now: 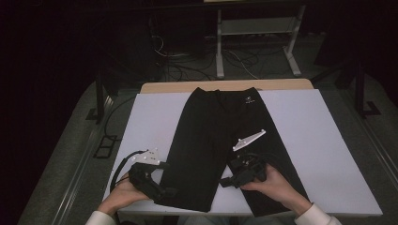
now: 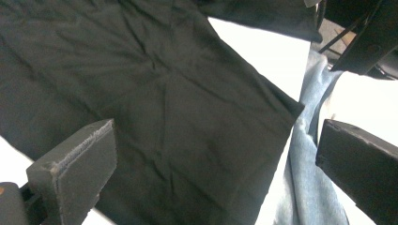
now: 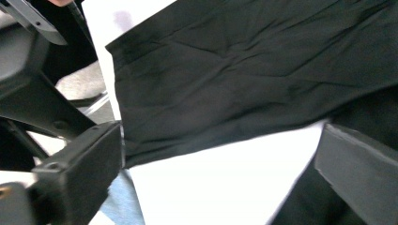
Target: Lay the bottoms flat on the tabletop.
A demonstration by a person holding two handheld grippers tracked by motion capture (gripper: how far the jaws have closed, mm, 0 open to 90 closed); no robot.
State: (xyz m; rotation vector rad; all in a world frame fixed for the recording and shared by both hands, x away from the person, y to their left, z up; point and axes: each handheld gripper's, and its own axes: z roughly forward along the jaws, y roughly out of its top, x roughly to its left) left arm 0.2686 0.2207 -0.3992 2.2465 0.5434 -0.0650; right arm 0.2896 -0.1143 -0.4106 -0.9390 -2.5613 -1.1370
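Black creased trousers [image 1: 213, 140] flat on white table [image 1: 328, 154] — left gripper [image 2: 211, 164], right gripper [image 3: 216, 173] spread.

Small white logo [image 1: 247, 99] near the waistband of the black trousers [image 1: 211, 140] is too small to be read. Right leg hem is covered by the right hand [image 1: 274, 183] and cut by the bottom edge. Left gripper [image 1: 166, 192] jaw tips are lost against dark cloth. Room behind the table [image 1: 328, 140] is too dark to be resolved.
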